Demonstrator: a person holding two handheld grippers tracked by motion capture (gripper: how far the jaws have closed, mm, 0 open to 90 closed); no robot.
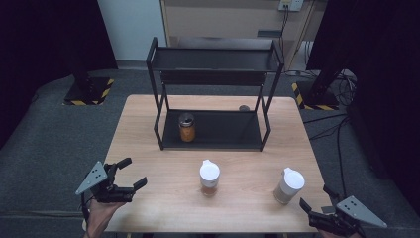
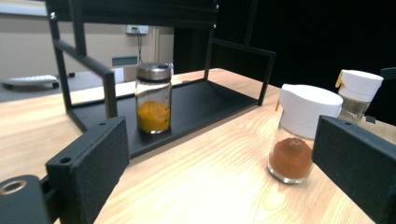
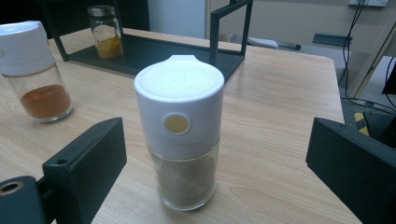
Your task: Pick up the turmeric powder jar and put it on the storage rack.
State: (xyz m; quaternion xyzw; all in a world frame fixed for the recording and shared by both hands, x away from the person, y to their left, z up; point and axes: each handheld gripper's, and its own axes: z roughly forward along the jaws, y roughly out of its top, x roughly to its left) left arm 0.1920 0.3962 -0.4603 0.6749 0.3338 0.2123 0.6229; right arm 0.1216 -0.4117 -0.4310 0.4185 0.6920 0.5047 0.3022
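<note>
Dark curtains hang around a wooden table (image 1: pixel 163 148). On its far half stands a black two-level metal shelf (image 1: pixel 215 59), and a jar of yellow spice with a metal lid (image 1: pixel 186 127) sits on the low level. Two white-capped shakers stand upright near the front: a red-brown spice shaker (image 1: pixel 209 177) in the middle and a grey-brown spice shaker (image 1: pixel 288 186) to the right. The right gripper (image 1: pixel 317 208) is open, and the grey-brown one stands just ahead between its jaws, so it is probably next. The left gripper (image 1: pixel 130 176) is open too, holding nothing, farther from both.
</note>
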